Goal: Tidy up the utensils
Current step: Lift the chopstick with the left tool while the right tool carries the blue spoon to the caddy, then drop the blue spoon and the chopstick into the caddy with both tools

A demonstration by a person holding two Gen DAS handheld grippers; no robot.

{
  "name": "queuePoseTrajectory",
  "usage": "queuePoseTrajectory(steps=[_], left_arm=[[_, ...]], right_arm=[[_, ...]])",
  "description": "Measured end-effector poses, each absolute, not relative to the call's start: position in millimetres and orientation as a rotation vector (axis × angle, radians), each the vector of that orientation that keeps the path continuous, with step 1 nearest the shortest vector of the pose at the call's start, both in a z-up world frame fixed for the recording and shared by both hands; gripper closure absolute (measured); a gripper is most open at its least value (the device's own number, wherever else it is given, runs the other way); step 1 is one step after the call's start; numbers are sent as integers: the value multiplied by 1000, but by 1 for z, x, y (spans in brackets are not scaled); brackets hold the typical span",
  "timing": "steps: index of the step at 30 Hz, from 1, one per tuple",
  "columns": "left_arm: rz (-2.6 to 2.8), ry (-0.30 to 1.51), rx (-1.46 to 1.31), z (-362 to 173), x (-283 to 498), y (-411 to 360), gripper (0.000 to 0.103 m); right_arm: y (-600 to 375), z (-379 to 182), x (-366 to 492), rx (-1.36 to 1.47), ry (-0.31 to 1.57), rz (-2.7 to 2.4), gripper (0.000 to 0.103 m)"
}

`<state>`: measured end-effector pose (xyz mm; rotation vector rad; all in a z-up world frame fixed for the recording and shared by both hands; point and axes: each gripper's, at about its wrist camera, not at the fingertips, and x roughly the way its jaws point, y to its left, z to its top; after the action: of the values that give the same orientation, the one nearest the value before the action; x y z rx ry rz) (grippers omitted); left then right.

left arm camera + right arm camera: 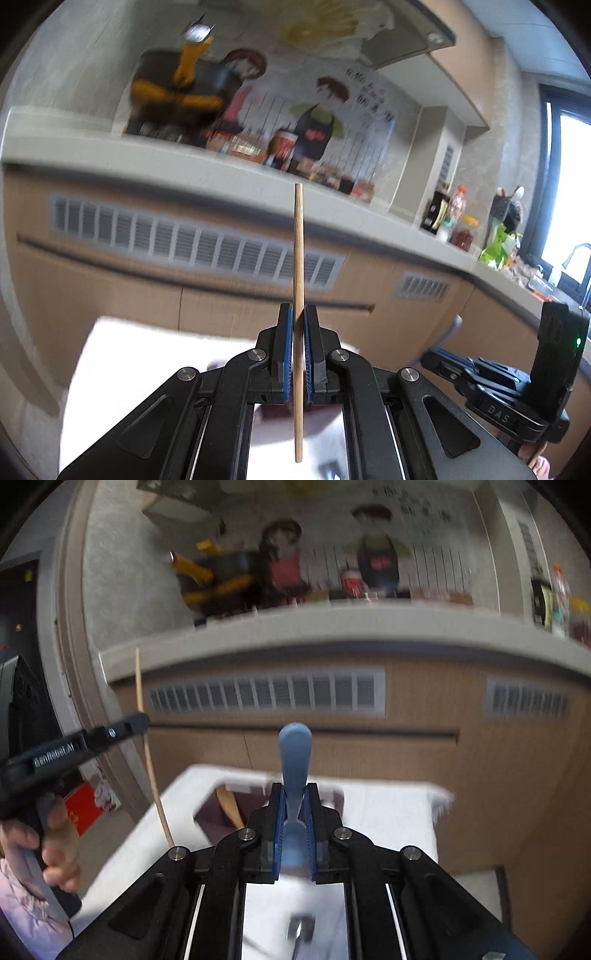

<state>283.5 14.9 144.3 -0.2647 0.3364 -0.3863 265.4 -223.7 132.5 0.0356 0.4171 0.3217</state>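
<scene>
Chopstick (298, 295) handling comes first, since it is the thing on the left: a single thin wooden stick is pinched between the blue pads of the left gripper (298, 325), whose jaws are closed almost completely on it. It is held upright, gripped somewhat below its middle, with the longer part standing above the pads and the shorter part hanging below. It is judged to be very light and stiff, but narrow and round enough to pivot or slide in the pads if knocked; a hold nearer the middle would be steadier. Its colour is a pale, even tan, and it tapers slightly. In the right wrist view the same stick is seen at the left edge, slanting through the black jaws above a white-covered table (388, 812).

Further right, the right gripper (295, 805) is clamped on a blue-handled utensil (294, 760), its pads pressed on the narrow neck of the handle. The rounded, paddle-shaped handle end stands above the pads, matte and plastic-looking. A blurred metal part is glimpsed below the jaws, but whether it is a spoon bowl or fork head cannot be told. This piece is judged heavier than the stick and bottom-weighted, so it may swing in the grip; the smooth plastic may slip.

Beyond the fingers a dark-lined tray (221, 823) lies on the table, with a wooden spoon (229, 805) in it.
</scene>
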Motion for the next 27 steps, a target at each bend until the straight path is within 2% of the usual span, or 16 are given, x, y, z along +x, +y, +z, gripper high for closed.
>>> queuePoseTrajectory(steps=[7,18,22,23,25,27], left_arm=[[-368,258,-189,169,314,-2,97],[-328,371,-209,104,368,-9,97],[-347,455,-232,82,379,-11,93],[-343,482,-239,77,381,-10,90],[-347,515,-264,69,380,-4,77],[-329,540,-257,65,374,2,73]], right_arm=[[-203,147,304,-23,386,310,94],[-204,92,348,-7,561,291,94],[-204,72,356,2,626,299,93],[-204,68,357,-1,642,304,89],[-204,62,355,-5,655,307,78],[-207,61,350,-9,641,288,72]])
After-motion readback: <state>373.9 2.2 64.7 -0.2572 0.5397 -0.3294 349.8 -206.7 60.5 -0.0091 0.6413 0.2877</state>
